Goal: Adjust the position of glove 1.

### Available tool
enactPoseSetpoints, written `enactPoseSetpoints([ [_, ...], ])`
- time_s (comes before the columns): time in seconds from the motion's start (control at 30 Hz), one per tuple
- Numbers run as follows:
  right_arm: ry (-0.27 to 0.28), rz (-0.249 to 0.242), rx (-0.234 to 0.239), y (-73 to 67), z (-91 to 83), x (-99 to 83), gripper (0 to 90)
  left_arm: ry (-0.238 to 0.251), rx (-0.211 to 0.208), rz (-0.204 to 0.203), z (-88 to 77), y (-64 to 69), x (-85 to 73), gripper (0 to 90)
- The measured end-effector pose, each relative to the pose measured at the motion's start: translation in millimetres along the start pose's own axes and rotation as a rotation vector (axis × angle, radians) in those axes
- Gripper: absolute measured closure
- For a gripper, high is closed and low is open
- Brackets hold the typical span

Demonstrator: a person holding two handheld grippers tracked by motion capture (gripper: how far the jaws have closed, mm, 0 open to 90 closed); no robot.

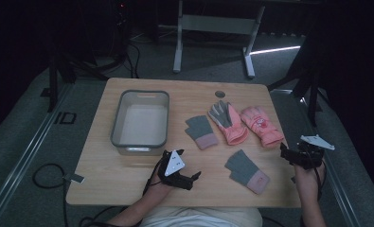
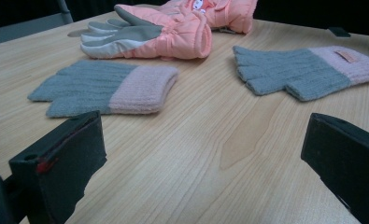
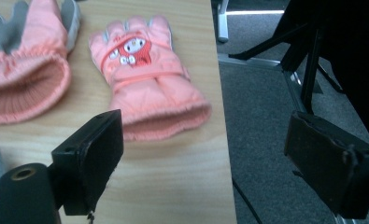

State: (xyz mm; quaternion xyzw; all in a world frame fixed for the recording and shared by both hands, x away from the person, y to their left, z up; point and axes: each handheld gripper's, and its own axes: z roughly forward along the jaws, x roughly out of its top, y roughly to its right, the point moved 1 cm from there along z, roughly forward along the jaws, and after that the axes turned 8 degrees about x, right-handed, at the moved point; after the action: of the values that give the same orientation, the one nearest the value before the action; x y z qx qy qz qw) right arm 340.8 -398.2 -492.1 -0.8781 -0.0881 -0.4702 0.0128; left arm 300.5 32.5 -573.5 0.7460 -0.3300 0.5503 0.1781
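Left gripper [image 1: 195, 176]: over the table's [image 1: 128, 179] near edge, left of centre, jaws spread wide, nothing between them; in its own view it [image 2: 203, 163] sits low over bare wood, facing the gloves.

Right gripper [image 1: 284, 152]: at the table's right edge, near the near-right corner, jaws spread, holding nothing; in its own view it [image 3: 203, 154] straddles the edge, one jaw over wood, the other over the floor.

Near knit glove [image 1: 246, 171]: grey with pink cuff, flat near the near edge, right of centre, between the two grippers and touching neither.

Far knit glove [image 1: 201, 132]: same kind, flat at mid-table, just right of the bin.

Bin [image 1: 116, 124]: grey, open-topped, left of centre.

Padded glove, grey palm up [image 1: 228, 122]: pink, beyond the far knit glove.

Padded glove, cartoon face [image 1: 262, 125]: pink, beside the other toward the right edge, cuff toward the right gripper, apart from it.
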Motion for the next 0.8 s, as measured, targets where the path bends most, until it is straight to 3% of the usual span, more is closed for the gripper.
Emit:
enactPoseSetpoints([
  [0.4, 0.02, 0.045, 0.076, -10.5, -4.9, 41.8, 14.5, 0.001, 0.002, -0.014, 0.2, -0.8, -0.1, 0.0],
  [0.57, 0.023, 0.013, 0.095, -21.1, -3.0, 56.4, 14.0, 0.001, 0.003, -0.011, 0.1, -0.8, 0.0, 0.0],
  [0.67, -0.013, -0.005, 0.121, -28.6, 1.0, 63.0, 14.5, 0.001, 0.004, -0.007, 0.1, -0.7, 0.0, 0.0],
  [0.8, -0.001, -0.016, 0.151, -40.5, 4.9, 69.8, 14.3, 0.001, 0.004, -0.008, 0.1, -0.9, 0.0, 0.0],
])
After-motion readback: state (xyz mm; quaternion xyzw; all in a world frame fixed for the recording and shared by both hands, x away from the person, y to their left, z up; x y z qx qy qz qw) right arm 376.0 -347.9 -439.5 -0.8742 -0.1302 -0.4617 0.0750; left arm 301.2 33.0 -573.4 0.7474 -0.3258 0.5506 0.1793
